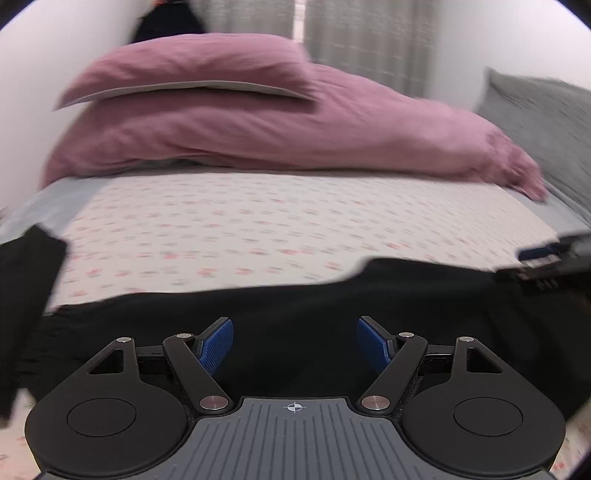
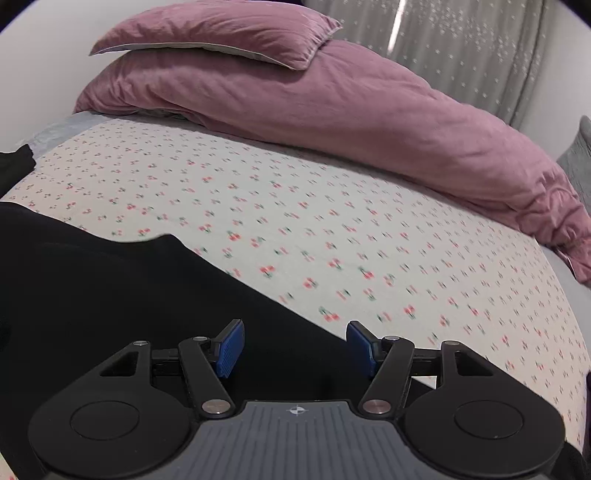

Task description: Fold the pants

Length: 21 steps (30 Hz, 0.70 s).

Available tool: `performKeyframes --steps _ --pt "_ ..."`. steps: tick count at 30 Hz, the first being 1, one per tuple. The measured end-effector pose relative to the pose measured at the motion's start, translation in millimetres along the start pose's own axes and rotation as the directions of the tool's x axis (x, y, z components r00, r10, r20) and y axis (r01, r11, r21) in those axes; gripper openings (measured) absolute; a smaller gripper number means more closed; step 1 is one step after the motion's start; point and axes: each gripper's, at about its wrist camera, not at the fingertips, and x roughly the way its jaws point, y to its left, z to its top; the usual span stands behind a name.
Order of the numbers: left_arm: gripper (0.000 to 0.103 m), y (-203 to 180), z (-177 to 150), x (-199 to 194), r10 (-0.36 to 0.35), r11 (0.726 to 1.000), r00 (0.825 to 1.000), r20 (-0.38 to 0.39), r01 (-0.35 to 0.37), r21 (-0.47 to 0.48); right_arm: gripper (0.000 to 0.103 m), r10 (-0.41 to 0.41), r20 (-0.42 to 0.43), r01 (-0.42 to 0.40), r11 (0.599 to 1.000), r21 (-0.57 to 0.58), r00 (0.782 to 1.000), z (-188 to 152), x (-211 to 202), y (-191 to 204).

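Note:
Black pants (image 1: 295,295) lie spread across the near part of a bed with a cherry-print sheet (image 1: 258,221). My left gripper (image 1: 294,341) is open and empty, just above the black cloth. In the right wrist view the pants (image 2: 110,295) fill the lower left, their edge running diagonally. My right gripper (image 2: 294,345) is open and empty over that edge. The right gripper's tip (image 1: 543,258) also shows at the right edge of the left wrist view, by the pants' far right corner.
A mauve duvet (image 2: 369,122) with a mauve pillow (image 2: 221,29) on top lies along the far side of the bed. A grey pillow (image 1: 546,122) sits at the right. Grey curtains (image 2: 480,48) and a white wall stand behind. The sheet (image 2: 332,221) lies between pants and duvet.

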Motion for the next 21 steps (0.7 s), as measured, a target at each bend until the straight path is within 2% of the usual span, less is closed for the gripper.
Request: performKeyframes --steps 4,7,17,21 --pt "0.076 -40 -11 9 -0.084 0.992 0.996 -0.031 0.086 0.091 0.061 -0.012 -0.013 0.012 1.0 0.013 1.0 -10 1 -9" --pt "0.076 -61 -21 18 -0.114 0.98 0.991 -0.063 0.123 0.153 0.061 -0.008 -0.028 0.008 1.0 0.027 1.0 -16 5 -14" --pt "0.076 -77 -45 43 -0.115 0.955 0.982 -0.153 0.152 0.256 0.061 0.007 -0.09 -0.004 0.999 0.039 0.996 -27 33 -25" --pt "0.08 -78 -48 44 -0.129 0.946 0.979 -0.155 0.169 0.279 0.068 0.022 -0.106 -0.017 0.999 0.051 0.994 -24 49 -29"
